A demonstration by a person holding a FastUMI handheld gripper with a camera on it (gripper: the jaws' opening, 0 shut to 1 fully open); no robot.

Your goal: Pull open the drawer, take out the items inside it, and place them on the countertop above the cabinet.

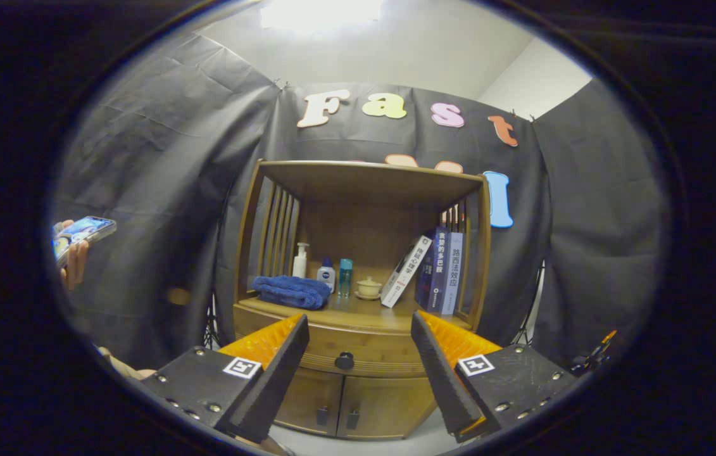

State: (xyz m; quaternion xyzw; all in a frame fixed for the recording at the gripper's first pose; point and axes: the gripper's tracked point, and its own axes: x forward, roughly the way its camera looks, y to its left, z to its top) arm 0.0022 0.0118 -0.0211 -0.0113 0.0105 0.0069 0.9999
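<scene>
A: Cabinet (358, 304) dead ahead, twelve o'clock; drawer (358, 354) shut under the countertop (358, 311).

B: Gripper (359, 339) spread wide, holding nothing. Knob (344, 361) between the fingers, beyond the tips, slightly toward eleven.

A: Could slip off so small a knob if closed off-centre.

B: Or bump the towel (291, 291) and books (437, 272) when setting things down.

The gripper view is riding on the gripper (359, 329), looking forward along its two spread fingers and facing the wooden cabinet (358, 354) squarely from a short way off. It is sitting about level with the closed drawer (358, 354), whose knob (344, 361) is showing between the fingers.
</scene>
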